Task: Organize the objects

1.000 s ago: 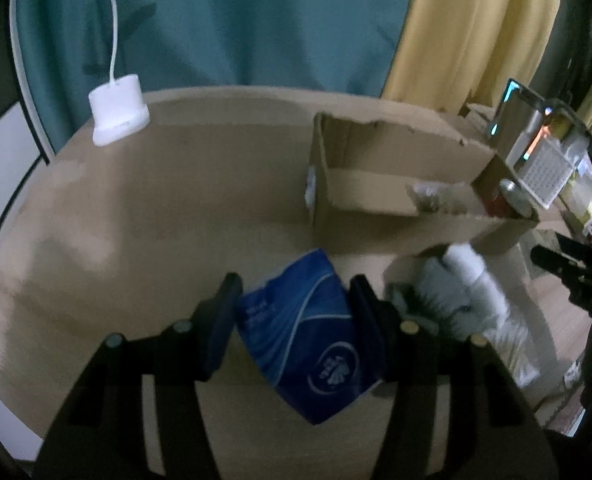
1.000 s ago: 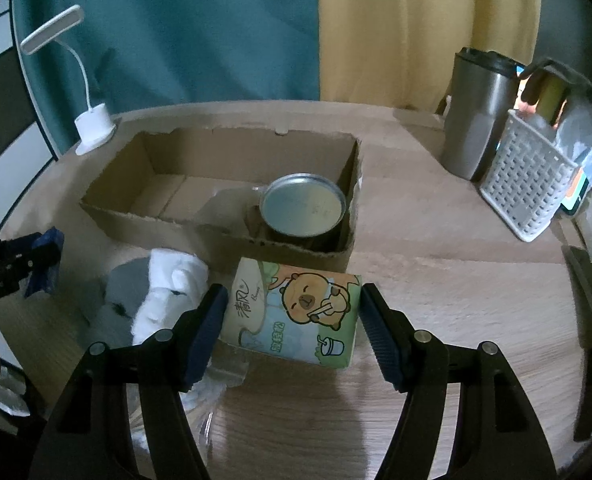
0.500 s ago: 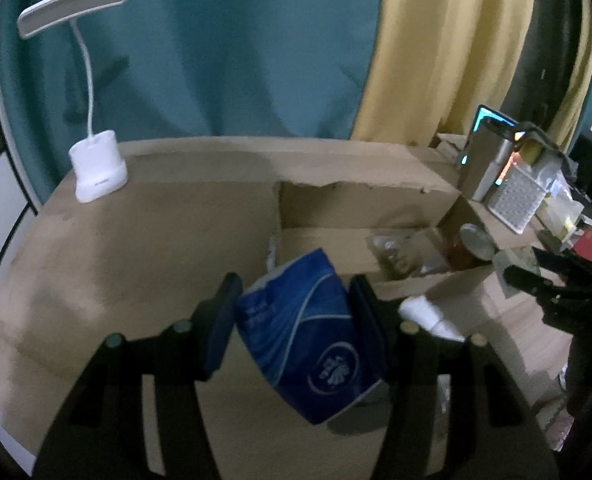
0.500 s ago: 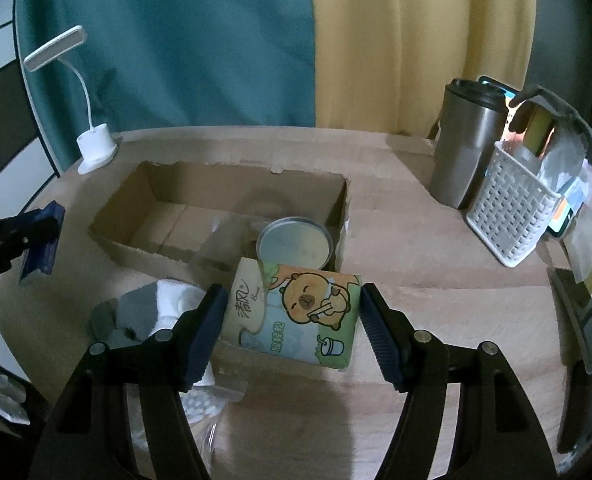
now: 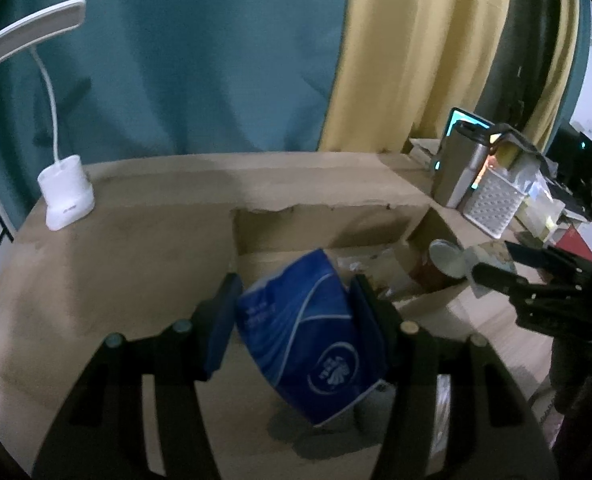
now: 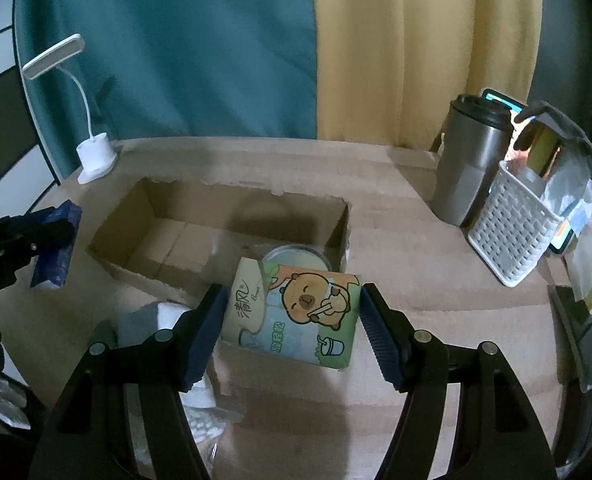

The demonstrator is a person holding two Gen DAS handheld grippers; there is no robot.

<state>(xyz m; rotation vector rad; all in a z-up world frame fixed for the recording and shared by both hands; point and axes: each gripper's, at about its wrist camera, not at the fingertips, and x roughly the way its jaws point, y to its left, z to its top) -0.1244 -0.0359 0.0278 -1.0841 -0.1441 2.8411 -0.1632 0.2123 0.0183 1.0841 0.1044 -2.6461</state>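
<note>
- The left gripper (image 5: 291, 312) is clamping a blue plastic tissue pack (image 5: 312, 340) at lower centre, tilted, above the wooden table (image 5: 115, 272).
- The right gripper (image 6: 289, 320) is gripping a green cartoon-printed tissue pack (image 6: 296, 312) at frame centre, just in front of the open brown cardboard box (image 6: 167, 240) that is holding a round metal tin (image 6: 296, 256).

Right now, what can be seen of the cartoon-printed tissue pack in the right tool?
The tissue pack is a soft plastic-wrapped block, printed green and blue with a brown cartoon animal, a cup and Chinese characters. It sits tilted, clamped at both ends by the right tool, lifted clear of the table, in front of the cardboard box. Only the pads touch it.
</note>
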